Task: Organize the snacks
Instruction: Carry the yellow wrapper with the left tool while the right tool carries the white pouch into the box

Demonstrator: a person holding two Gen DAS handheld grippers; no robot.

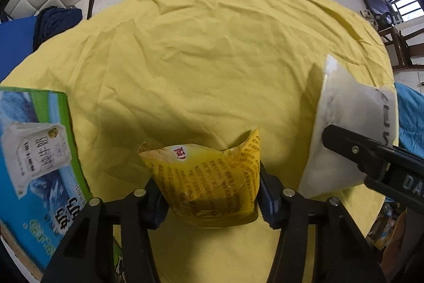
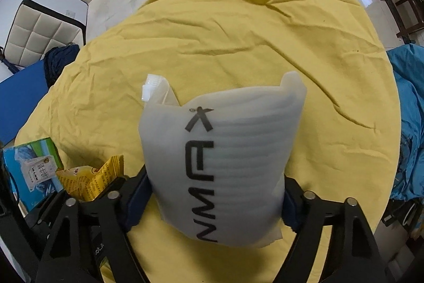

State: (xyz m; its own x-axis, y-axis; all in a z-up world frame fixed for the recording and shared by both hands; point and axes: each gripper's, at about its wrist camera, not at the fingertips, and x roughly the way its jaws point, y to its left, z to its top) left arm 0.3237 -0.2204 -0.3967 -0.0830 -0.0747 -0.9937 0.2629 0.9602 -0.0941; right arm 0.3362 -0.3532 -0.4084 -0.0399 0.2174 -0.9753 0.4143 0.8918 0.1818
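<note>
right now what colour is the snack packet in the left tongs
Yellow with red print; the snack packet shows best in the left wrist view.

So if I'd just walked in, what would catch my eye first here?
Probably the big yellow tablecloth filling both views. Then the two packets gripped above it: the left gripper clamps a crinkled yellow snack bag, and the right gripper squeezes a frosted white pouch with bold black lettering. A blue-and-green milk carton box sits at the far left.
</note>
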